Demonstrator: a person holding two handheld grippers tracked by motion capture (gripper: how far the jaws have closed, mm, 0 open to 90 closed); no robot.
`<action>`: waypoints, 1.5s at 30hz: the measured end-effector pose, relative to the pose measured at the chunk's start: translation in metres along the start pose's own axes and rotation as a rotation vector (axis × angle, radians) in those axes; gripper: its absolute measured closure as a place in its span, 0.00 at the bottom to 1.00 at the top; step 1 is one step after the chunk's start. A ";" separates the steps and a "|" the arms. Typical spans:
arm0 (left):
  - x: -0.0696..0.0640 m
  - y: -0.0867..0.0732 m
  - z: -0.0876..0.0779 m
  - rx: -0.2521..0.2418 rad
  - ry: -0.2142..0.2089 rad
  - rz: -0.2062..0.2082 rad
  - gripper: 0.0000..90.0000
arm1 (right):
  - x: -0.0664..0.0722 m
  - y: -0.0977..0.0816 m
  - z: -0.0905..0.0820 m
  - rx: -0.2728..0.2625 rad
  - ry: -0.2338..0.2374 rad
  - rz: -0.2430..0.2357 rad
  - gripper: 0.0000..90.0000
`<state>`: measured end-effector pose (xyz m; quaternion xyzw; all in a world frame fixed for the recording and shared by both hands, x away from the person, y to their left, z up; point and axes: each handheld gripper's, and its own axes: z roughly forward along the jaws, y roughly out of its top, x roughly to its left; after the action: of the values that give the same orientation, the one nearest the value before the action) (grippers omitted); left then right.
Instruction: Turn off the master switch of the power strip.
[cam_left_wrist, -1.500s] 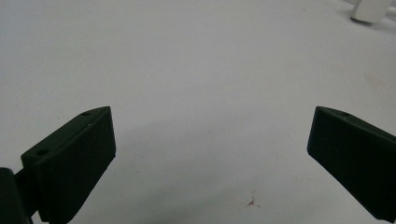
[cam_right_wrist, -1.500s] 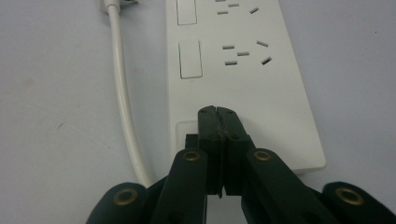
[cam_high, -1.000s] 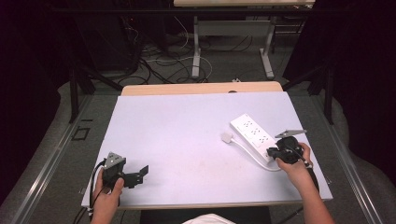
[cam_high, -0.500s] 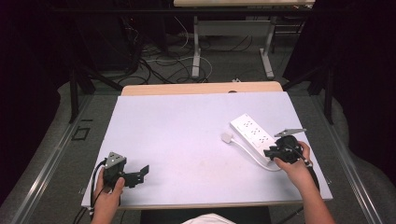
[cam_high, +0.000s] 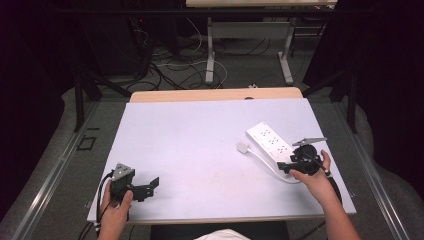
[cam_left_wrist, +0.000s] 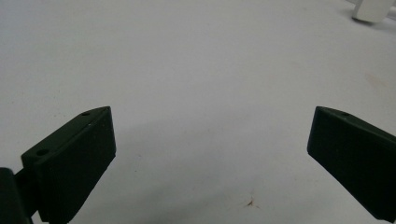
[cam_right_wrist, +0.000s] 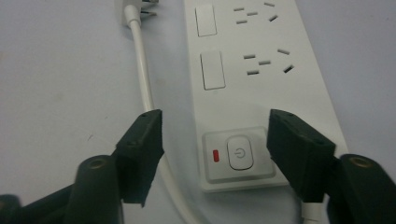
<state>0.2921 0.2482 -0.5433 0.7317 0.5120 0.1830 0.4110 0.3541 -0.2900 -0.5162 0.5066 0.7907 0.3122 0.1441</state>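
A white power strip (cam_high: 270, 142) lies at the right of the white table (cam_high: 200, 130), its cord (cam_right_wrist: 144, 84) curling to a white plug (cam_high: 243, 147) beside it. My right gripper (cam_high: 285, 167) sits low at the strip's near end. Its jaws have just been opening and now stand open on either side of the switch end (cam_right_wrist: 239, 154), where a small red light (cam_right_wrist: 215, 155) shows; the pads do not press on the strip. My left gripper (cam_high: 152, 186) rests at the table's front left, open, with only bare table between its fingers (cam_left_wrist: 74, 158).
The table's far edge meets a wooden strip (cam_high: 215, 95). Beyond it, cables and table legs (cam_high: 210, 65) cover the floor. Dark frame bars (cam_high: 80, 95) stand at both sides. The plug (cam_left_wrist: 371, 9) shows far off in the left gripper view.
The right gripper's jaws have spread apart at the strip's near end. Both hands have stayed where they were, and the strip has not shifted.
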 end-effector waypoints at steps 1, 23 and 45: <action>0.000 0.000 0.000 0.002 0.000 -0.001 0.01 | 0.000 0.000 0.000 0.000 0.000 0.000 0.34; 0.002 -0.001 -0.005 -0.006 0.004 -0.004 0.01 | 0.009 0.009 -0.007 0.007 -0.004 0.006 0.09; 0.001 -0.001 -0.004 -0.011 0.001 -0.009 0.01 | 0.006 -0.001 -0.014 -0.007 -0.054 -0.042 0.00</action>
<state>0.2891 0.2510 -0.5417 0.7269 0.5146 0.1843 0.4157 0.3427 -0.2896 -0.5056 0.4977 0.7958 0.2980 0.1737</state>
